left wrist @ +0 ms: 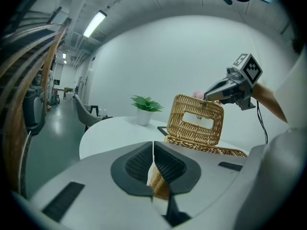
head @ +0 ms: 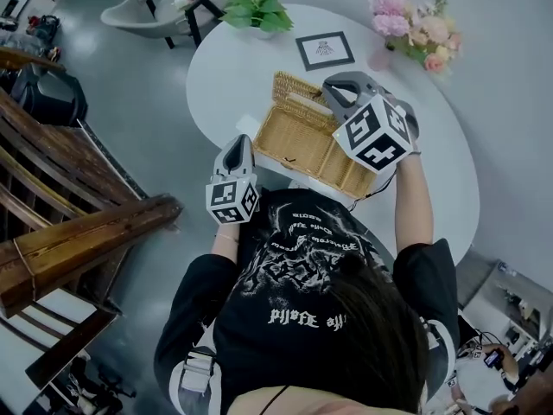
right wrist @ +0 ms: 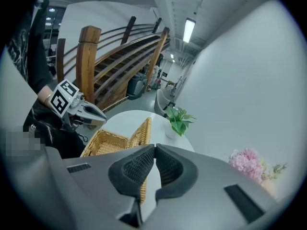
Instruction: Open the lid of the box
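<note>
- The right gripper [head: 331,91] is clenching its jaws on the top edge of the woven wicker lid [head: 298,93], which is standing roughly upright at the far side of the rectangular wicker box [head: 302,150].
- The left gripper [head: 240,139] is sitting with its jaws closed at the box's near left corner. Wicker is showing behind the pads in the left gripper view, but I cannot tell whether they are pinching the rim or only bracing beside it.
- The lid is looking largely open. The step in hand is probably swinging it on past upright until it is resting on its own.
- To do that well, the right gripper should be following the hinge's arc rather than pulling straight back, while the left one is steadying the light box so that it is not sliding or tipping.
- Letting go gently, once the lid is leaning back, should be avoiding a slam shut.
- The box is sitting on a white oval table [head: 432,162], near a framed picture [head: 325,49], a green potted plant [head: 257,9] and pink flowers [head: 415,28].
- A brown wooden stair railing [head: 78,232] is running along the grey floor, and a grey chair [head: 138,7] is standing beyond the table.
</note>
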`<action>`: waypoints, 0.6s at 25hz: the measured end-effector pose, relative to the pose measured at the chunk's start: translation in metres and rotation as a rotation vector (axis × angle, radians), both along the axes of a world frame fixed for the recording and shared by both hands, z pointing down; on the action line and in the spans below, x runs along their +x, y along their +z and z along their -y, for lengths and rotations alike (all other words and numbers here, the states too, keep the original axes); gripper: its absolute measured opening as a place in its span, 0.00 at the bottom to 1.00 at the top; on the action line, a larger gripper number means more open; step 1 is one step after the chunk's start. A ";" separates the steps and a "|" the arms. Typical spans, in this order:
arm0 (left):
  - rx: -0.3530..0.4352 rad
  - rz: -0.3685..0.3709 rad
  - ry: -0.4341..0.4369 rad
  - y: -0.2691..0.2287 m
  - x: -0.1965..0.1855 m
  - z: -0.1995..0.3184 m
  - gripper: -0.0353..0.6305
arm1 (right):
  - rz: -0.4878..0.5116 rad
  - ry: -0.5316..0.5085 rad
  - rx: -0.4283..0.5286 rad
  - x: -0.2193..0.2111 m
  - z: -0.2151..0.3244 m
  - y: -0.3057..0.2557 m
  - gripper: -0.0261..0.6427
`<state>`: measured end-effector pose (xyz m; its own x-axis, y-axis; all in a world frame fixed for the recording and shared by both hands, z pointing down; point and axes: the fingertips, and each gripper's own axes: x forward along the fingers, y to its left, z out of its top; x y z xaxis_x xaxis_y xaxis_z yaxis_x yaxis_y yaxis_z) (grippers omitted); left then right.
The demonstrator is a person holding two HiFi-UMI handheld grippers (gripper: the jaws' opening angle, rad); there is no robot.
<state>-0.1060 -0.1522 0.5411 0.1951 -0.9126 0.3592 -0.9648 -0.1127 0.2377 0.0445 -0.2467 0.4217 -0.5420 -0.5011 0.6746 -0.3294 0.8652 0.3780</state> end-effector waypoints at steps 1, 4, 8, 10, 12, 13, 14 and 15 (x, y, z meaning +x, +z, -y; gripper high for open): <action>-0.001 0.000 -0.005 0.000 -0.002 -0.001 0.09 | 0.009 0.003 -0.010 0.001 0.003 0.001 0.09; -0.005 0.000 -0.015 0.000 -0.006 -0.002 0.09 | 0.033 0.024 -0.041 0.003 0.012 0.005 0.09; -0.010 0.004 -0.021 0.001 -0.008 -0.004 0.09 | 0.060 0.048 -0.076 0.009 0.022 0.011 0.09; -0.011 0.010 -0.023 0.000 -0.008 -0.005 0.09 | 0.069 0.054 -0.091 0.012 0.026 0.013 0.09; -0.011 0.017 -0.018 0.000 -0.008 -0.006 0.09 | 0.083 0.059 -0.109 0.013 0.030 0.015 0.09; -0.010 0.021 -0.013 -0.001 -0.007 -0.006 0.09 | 0.091 0.063 -0.119 0.013 0.032 0.017 0.09; -0.010 0.025 -0.008 -0.001 -0.006 -0.006 0.09 | 0.098 0.067 -0.128 0.014 0.034 0.018 0.09; -0.010 0.029 -0.003 -0.001 -0.004 -0.006 0.09 | 0.104 0.073 -0.137 0.015 0.037 0.020 0.09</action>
